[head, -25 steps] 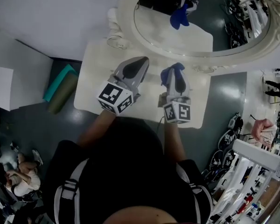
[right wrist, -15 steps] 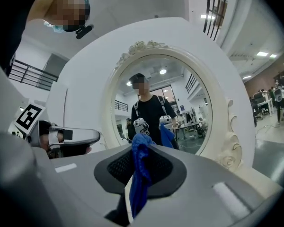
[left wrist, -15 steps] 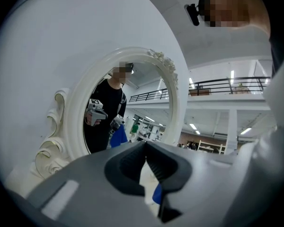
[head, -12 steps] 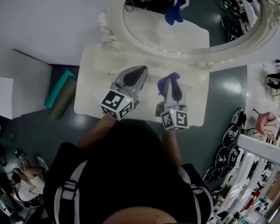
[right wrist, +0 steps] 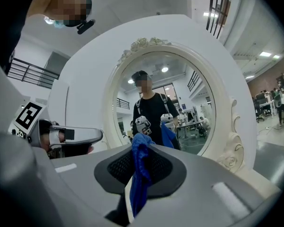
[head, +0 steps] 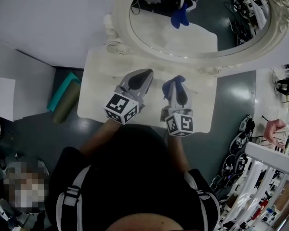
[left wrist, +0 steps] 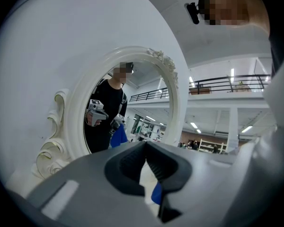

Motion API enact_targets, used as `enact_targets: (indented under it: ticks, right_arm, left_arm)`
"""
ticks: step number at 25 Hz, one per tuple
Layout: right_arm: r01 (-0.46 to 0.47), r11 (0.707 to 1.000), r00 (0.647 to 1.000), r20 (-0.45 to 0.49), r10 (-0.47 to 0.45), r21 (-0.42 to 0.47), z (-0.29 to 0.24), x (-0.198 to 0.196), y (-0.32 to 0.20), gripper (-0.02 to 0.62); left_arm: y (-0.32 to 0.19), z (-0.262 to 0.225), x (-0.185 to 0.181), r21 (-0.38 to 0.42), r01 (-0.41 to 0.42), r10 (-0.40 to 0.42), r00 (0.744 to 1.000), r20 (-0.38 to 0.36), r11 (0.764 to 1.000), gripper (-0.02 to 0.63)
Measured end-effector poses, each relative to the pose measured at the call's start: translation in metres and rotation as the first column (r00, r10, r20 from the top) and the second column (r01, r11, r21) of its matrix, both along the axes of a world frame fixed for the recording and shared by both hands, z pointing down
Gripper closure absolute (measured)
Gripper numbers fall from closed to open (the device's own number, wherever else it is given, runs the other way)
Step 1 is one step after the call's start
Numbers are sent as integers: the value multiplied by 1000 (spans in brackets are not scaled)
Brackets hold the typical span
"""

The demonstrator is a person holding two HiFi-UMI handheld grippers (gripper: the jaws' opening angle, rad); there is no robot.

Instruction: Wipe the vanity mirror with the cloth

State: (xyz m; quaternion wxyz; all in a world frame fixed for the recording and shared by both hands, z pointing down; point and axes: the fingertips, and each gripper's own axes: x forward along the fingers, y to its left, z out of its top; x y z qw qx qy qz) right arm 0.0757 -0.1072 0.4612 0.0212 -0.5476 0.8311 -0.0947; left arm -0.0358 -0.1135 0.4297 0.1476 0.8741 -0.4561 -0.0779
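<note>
An oval vanity mirror (head: pixel 183 28) in an ornate white frame (right wrist: pixel 227 126) stands at the back of a small white vanity table (head: pixel 98 81). My right gripper (head: pixel 176 83) is shut on a blue cloth (right wrist: pixel 141 167), which sticks up between its jaws and hangs below them. It hovers over the table, short of the glass (right wrist: pixel 165 103). My left gripper (head: pixel 140 76) floats beside it on the left, shut with nothing held. The mirror (left wrist: pixel 128 108) reflects the person, both grippers and the cloth.
The table's front edge (head: pixel 135 121) lies just under both grippers. A teal mat and a rolled olive one (head: pixel 62 97) lie on the dark floor to the left. Racks and clutter (head: pixel 260 177) stand at the right. A white wall backs the mirror.
Both grippers have drawn slightly back toward the person from a second ago, and the view has shifted a little. The cloth remains clamped in the right gripper.
</note>
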Motion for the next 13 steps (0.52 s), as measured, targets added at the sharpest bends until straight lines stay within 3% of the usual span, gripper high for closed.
enact_targets:
  ticks: [13]
  right_arm:
    - [1,1000,1000,-15,-1,10,-9,0,-1,554]
  left_arm:
    - [2,-4,0,5,1,-1,1000,-6,1000,597]
